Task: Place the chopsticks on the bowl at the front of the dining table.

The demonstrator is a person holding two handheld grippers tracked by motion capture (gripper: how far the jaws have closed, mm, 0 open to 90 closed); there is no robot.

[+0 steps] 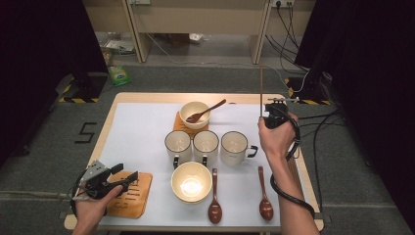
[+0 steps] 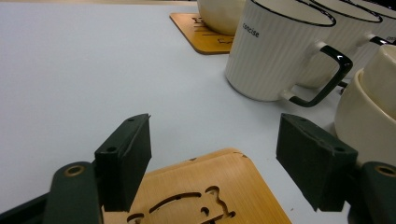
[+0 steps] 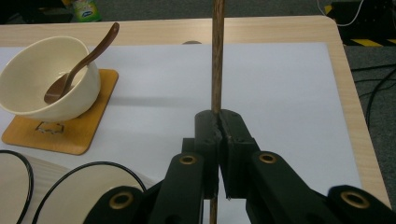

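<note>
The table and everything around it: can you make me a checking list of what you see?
Surface: white mat on a wooden table.
Job's things: thin wooden stick, upright; near coaster.
Clutter: far bowl holding a spoon, on a coaster; three mugs; near bowl; two spoons lying flat.
Grippers: right gripper shut on the stick; left gripper open above the near coaster.
Cables: black cable beside the right forearm.
Surroundings: grey floor, dark curtains.

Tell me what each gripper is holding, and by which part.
The right gripper is shut on a thin wooden stick, gripped low on its shaft, the stick upright. The left gripper holds nothing; its jaws stand open over a wooden coaster.
</note>
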